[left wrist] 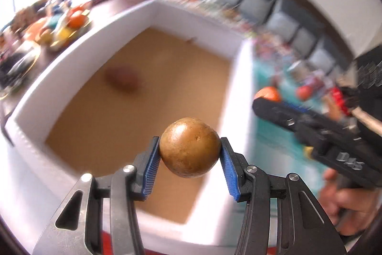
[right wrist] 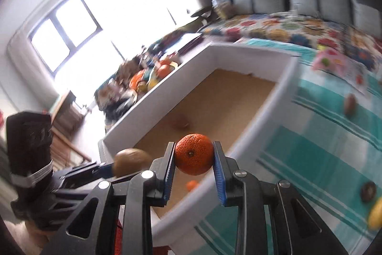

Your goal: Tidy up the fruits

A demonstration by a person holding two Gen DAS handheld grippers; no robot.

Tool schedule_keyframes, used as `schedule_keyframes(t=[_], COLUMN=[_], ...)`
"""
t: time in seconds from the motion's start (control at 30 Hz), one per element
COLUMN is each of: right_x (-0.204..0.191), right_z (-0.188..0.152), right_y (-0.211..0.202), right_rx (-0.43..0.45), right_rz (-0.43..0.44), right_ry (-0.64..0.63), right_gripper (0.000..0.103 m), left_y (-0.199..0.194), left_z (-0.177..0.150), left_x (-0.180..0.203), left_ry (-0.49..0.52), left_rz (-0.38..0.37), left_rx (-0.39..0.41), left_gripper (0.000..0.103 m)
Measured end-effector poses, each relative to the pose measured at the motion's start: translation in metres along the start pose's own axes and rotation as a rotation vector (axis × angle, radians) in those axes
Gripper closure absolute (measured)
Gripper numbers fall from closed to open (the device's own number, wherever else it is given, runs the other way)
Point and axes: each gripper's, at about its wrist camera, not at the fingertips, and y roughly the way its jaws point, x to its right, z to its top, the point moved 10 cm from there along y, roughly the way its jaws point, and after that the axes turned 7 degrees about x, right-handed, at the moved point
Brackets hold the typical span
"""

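Observation:
My left gripper [left wrist: 189, 154] is shut on a round brown fruit [left wrist: 189, 147], held in the air over the white foam box [left wrist: 78, 44] with its brown floor. A blurred dark reddish fruit [left wrist: 123, 79] lies inside the box. My right gripper [right wrist: 193, 160] is shut on an orange tangerine [right wrist: 193, 154] above the near corner of the same box [right wrist: 262, 116]. In the right wrist view the left gripper and its brown fruit [right wrist: 131, 160] appear at lower left. A small orange fruit [right wrist: 192, 185] lies on the box floor below the tangerine.
A teal striped cloth [right wrist: 310, 135] carries loose fruits: a brown one [right wrist: 349, 104], a dark one [right wrist: 367, 190], a yellow one [right wrist: 376, 215]. A plate of mixed fruit [left wrist: 64, 28] sits beyond the box's left wall. Grey cushions [right wrist: 274, 1] line the back.

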Motion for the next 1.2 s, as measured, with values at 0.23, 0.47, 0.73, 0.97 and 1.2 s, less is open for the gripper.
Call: schedule_keyframes(t=[0.23, 0.47, 0.73, 0.97, 1.2], right_x=[-0.007, 0.004, 0.137, 0.302, 0.357], right_z=[-0.025, 0.017, -0.111, -0.253, -0.275], right_y=[0.057, -0.002, -0.117, -0.236, -0.272], right_rx=[-0.15, 0.061, 0.094, 0.039, 0.075], right_rz=[-0.063, -0.092, -0.43, -0.829, -0.922], right_ry=[-0.045, -0.048, -0.044, 0.205, 0.336], right_gripper=[0.056, 0.002, 0.002, 0.002, 0.002], left_y=[0.024, -0.001, -0.004, 0.062, 0.124], left_z=[-0.019, -0.001, -0.053, -0.149, -0.169], left_x=[-0.029, 0.004, 0.161, 0.282, 0.309], left_ry=[0.016, 0.017, 0.275, 0.506, 0.607], left_rz=[0.093, 0.047, -0.184, -0.294, -0.199], left_rx=[-0.053, 0.059, 0.062, -0.035, -0.015], left_gripper=[0.046, 0.025, 0.018, 0.018, 0.017])
